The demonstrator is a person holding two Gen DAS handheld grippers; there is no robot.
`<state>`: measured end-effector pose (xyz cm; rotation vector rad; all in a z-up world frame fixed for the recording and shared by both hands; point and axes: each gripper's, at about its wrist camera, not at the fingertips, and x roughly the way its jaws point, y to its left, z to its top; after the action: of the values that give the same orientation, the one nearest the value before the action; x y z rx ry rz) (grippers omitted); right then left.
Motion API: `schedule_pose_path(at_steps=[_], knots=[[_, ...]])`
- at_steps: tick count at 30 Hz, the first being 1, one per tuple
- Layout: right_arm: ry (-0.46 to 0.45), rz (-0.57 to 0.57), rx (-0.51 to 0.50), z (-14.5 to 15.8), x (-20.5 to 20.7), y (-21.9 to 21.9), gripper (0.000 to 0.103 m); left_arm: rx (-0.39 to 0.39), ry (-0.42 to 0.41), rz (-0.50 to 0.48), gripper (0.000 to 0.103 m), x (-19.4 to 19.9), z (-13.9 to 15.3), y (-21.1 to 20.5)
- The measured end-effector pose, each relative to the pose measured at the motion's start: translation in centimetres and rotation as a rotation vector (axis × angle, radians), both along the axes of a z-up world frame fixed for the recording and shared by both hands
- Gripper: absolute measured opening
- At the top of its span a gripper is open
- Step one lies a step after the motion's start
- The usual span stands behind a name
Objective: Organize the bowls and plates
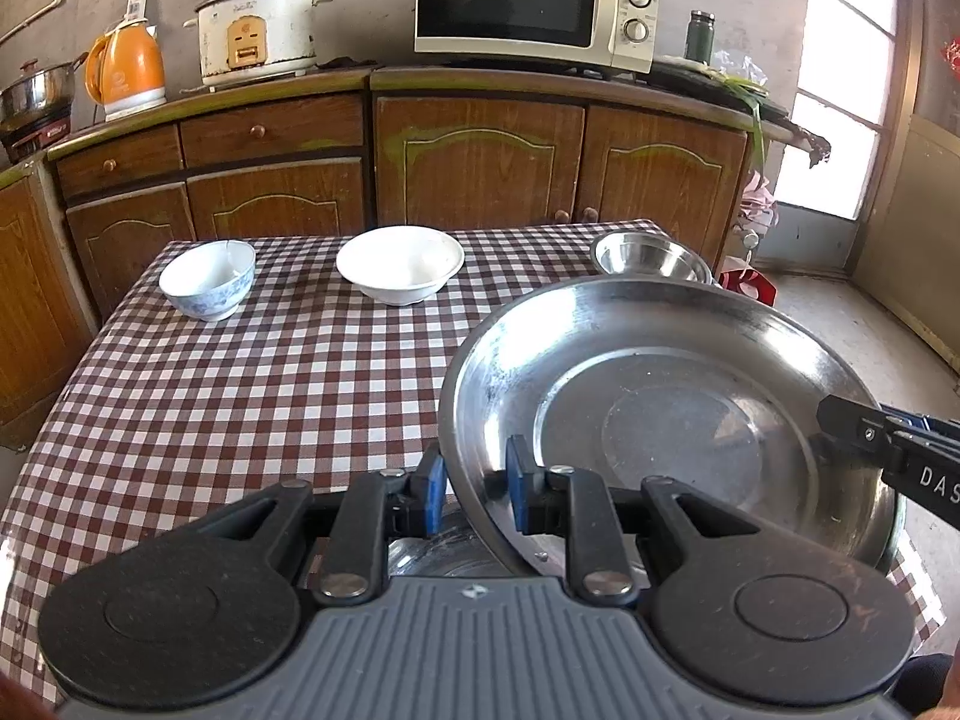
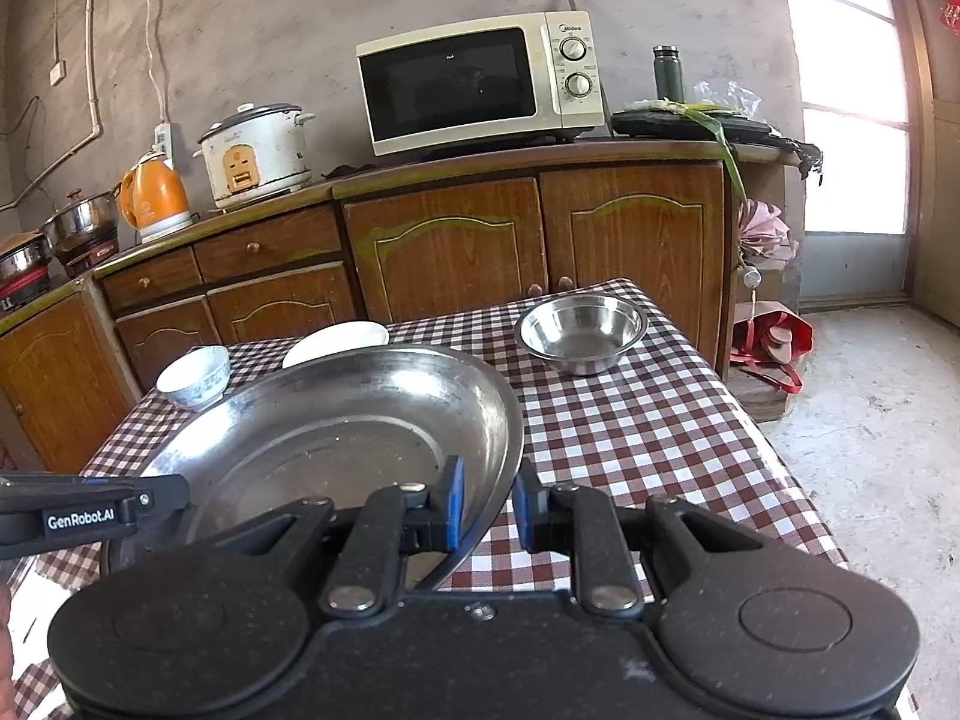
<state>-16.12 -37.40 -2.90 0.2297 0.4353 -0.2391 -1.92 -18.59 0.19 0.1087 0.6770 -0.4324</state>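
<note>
Left gripper (image 1: 474, 483): jaws narrowed onto the near-left rim of the large steel plate (image 1: 660, 414), one blue pad outside the rim and one inside, pinching it.

Right gripper (image 2: 487, 510): jaws likewise drawn in on the plate's opposite rim, pads on either side of the edge.

Large steel plate, count one: round, so no long axis; held between both grippers above the near right part of the checked surface (image 1: 240, 396), hollow side up, tilted.

Steel bowl (image 2: 581, 331), count one: upright at the far right corner of the surface.

White bowl (image 1: 400, 263), count one: upright, far centre.

Blue-patterned bowl (image 1: 208, 278), count one: upright, far left, well apart from the white one.

Another steel vessel shows below the left gripper; kind unclear.
</note>
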Motion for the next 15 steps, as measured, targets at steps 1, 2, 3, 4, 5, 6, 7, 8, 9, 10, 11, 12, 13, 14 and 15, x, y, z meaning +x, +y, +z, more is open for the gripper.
schedule_pose_path(at_steps=[1, 2, 3, 4, 5, 6, 7, 8, 9, 10, 11, 12, 13, 14, 15], knots=[[0.0, 0.001, -0.001, 0.01, 0.0, -0.01, 0.023, -0.001, 0.001, 0.0, 0.023, -0.01, -0.01, 0.03], [0.001, 0.003, -0.001, -0.01, 0.0, 0.04, 0.023, -0.002, 0.003, 0.001, 0.023, -0.01, -0.07, 0.13], [0.001, 0.005, 0.0, -0.03, 0.04, 0.05, 0.023, -0.003, 0.005, 0.002, 0.023, -0.01, -0.13, 0.22], [0.002, 0.006, 0.0, -0.06, 0.06, 0.13, 0.023, -0.003, 0.008, 0.004, 0.023, -0.02, -0.16, 0.29], [0.003, 0.007, 0.0, -0.1, 0.07, 0.17, 0.023, -0.003, 0.008, 0.004, 0.023, -0.03, -0.23, 0.41], [0.005, 0.009, 0.001, -0.16, 0.07, 0.24, 0.023, -0.003, 0.009, 0.005, 0.023, -0.1, -0.29, 0.48], [0.006, 0.01, 0.003, -0.25, 0.04, 0.31, 0.023, -0.003, 0.01, 0.007, 0.023, -0.14, -0.33, 0.53], [0.007, 0.011, 0.004, -0.31, 0.04, 0.35, 0.023, -0.003, 0.011, 0.008, 0.023, -0.2, -0.4, 0.57], [0.008, 0.012, 0.003, -0.34, 0.03, 0.41, 0.023, -0.003, 0.012, 0.009, 0.023, -0.23, -0.47, 0.59], [0.01, 0.013, 0.003, -0.37, 0.1, 0.5, 0.023, -0.003, 0.014, 0.01, 0.023, -0.26, -0.55, 0.63], [0.012, 0.015, 0.003, -0.42, 0.13, 0.55, 0.023, -0.003, 0.018, 0.011, 0.023, -0.26, -0.63, 0.69], [0.013, 0.016, 0.004, -0.48, 0.12, 0.59, 0.023, -0.004, 0.02, 0.013, 0.023, -0.29, -0.71, 0.77], [0.014, 0.017, 0.003, -0.55, 0.13, 0.68, 0.023, -0.004, 0.021, 0.014, 0.023, -0.31, -0.76, 0.8], [0.016, 0.019, 0.004, -0.6, 0.14, 0.72, 0.023, -0.004, 0.022, 0.017, 0.023, -0.32, -0.77, 0.77], [0.016, 0.02, 0.005, -0.65, 0.14, 0.77, 0.023, -0.004, 0.024, 0.018, 0.023, -0.31, -0.81, 0.83]])
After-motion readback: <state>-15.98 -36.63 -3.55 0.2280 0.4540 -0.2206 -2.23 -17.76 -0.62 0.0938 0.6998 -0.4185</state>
